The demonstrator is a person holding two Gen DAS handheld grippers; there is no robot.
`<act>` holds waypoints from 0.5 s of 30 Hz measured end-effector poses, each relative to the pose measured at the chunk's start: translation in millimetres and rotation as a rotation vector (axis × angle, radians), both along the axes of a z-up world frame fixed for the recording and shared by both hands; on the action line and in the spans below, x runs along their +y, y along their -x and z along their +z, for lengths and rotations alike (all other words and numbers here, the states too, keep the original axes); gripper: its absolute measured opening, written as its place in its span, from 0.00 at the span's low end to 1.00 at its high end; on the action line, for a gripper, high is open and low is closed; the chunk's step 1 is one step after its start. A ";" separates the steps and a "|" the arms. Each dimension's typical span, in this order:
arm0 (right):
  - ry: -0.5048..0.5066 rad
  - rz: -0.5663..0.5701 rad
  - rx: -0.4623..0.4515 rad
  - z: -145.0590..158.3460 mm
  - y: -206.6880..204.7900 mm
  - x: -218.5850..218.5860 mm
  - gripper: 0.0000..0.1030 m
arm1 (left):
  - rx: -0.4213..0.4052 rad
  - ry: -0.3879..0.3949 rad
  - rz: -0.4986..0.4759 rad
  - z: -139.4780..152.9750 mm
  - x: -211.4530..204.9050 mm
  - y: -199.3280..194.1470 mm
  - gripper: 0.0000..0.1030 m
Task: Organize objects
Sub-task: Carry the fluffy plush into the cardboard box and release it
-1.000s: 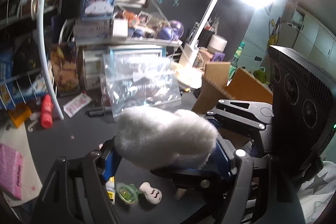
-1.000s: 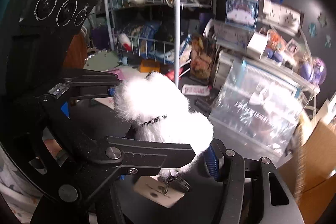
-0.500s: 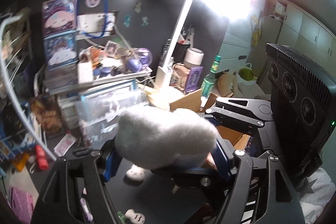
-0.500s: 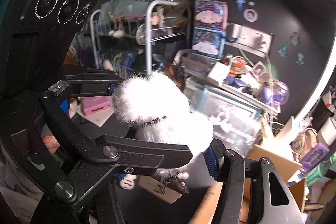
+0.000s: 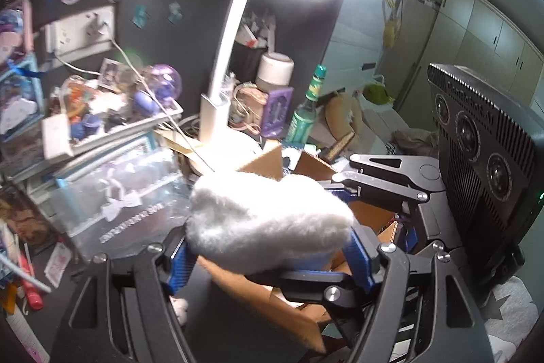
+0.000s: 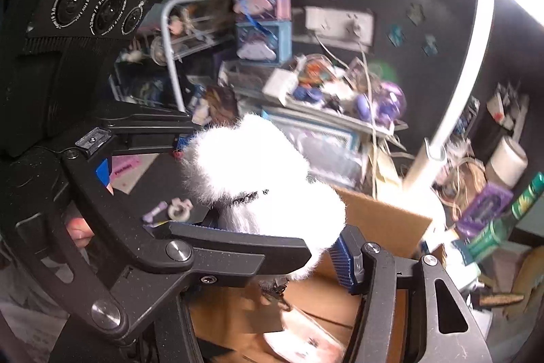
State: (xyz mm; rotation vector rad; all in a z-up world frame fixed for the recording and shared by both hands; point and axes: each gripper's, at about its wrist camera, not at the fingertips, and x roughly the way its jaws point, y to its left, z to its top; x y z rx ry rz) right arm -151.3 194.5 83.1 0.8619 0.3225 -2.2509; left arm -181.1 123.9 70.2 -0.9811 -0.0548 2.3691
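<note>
Both grippers are shut on one white fluffy plush toy, held in the air between them. My left gripper clamps it between blue pads. My right gripper clamps the same plush from the other side; its body shows at the right of the left wrist view. An open cardboard box lies just below and behind the plush; it also shows in the right wrist view.
A lit white desk lamp stands behind the box. A clear plastic case and a cluttered shelf are at the left. A green bottle and a white wire rack stand nearby. Small trinkets lie on the dark desk.
Both grippers have carried the plush up and to the right, from over the open desk to over the cardboard box by the lamp. The grip on the plush is unchanged.
</note>
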 end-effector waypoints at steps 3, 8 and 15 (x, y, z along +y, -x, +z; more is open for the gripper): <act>-0.025 -0.018 -0.043 -13.0 9.3 12.9 0.52 | -0.046 -0.006 -0.024 -13.1 13.1 10.7 0.69; -0.056 -0.036 -0.093 -30.5 17.6 26.8 0.52 | -0.107 -0.014 -0.055 -35.7 31.3 24.4 0.69; -0.121 -0.062 -0.110 -48.2 19.8 37.7 0.54 | -0.155 -0.006 -0.076 -54.9 47.1 32.4 0.73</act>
